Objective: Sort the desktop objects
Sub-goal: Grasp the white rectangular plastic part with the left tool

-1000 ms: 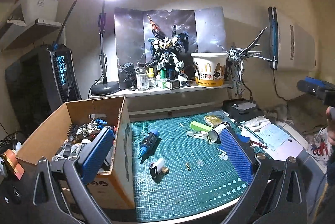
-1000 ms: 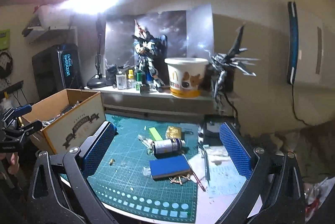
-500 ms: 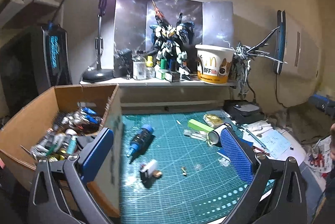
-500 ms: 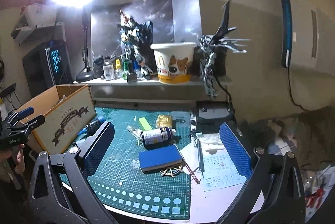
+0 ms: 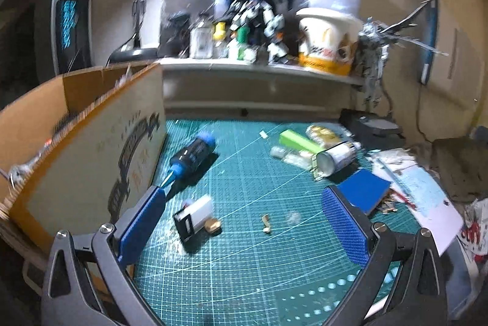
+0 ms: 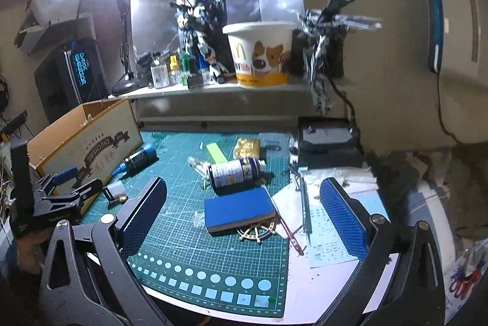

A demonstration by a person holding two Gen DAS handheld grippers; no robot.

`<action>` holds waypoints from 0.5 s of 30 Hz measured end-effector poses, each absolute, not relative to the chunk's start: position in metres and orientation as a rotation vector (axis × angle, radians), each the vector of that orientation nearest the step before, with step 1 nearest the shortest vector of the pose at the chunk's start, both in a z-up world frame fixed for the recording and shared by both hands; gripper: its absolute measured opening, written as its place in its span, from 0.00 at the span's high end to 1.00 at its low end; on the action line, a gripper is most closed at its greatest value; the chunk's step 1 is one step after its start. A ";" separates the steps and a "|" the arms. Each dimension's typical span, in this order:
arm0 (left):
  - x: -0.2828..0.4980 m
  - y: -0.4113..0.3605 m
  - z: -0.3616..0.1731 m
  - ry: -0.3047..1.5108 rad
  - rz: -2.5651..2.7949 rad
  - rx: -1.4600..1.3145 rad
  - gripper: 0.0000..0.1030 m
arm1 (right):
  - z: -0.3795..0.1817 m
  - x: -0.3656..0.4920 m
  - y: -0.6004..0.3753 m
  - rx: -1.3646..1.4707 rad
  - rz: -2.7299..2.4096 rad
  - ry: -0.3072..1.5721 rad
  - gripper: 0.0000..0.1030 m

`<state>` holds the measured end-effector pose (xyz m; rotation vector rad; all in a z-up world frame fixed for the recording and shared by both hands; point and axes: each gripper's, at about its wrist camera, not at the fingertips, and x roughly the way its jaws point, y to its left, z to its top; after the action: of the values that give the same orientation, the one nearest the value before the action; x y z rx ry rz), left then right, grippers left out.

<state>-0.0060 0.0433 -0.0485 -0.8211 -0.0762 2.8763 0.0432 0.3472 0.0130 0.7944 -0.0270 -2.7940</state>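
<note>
Both the left gripper (image 5: 244, 222) and the right gripper (image 6: 244, 213) hang above the green cutting mat (image 6: 183, 240) on the counter with jaws apart and empty, while a blue-capped bottle (image 5: 192, 155) lies beside the cardboard box (image 5: 91, 149) and a blue sanding block (image 6: 239, 210) lies mid-mat.

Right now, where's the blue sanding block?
In the right wrist view the blue sanding block lies flat on the green cutting mat, between the open right claw's fingers, just in front of the toppled white bottle.
</note>
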 end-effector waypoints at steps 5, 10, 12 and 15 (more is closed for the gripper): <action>-0.026 0.034 -0.081 -0.163 2.891 -0.973 0.05 | 0.005 0.037 0.348 0.820 -2.772 -0.033 0.02; -0.042 0.033 -0.096 -0.199 2.938 -1.040 0.05 | -0.002 0.028 0.352 0.838 -2.745 -0.060 0.02; -0.049 0.033 -0.098 -0.230 2.961 -1.060 0.05 | -0.005 0.024 0.354 0.848 -2.732 -0.074 0.02; -0.062 0.031 -0.102 -0.277 2.980 -1.113 0.12 | -0.013 0.016 0.356 0.869 -2.704 -0.098 0.02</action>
<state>-0.0618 0.0314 -0.1023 -1.1128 -0.2768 2.9800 0.0163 0.3564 -0.0127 0.8689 -0.0976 -2.7044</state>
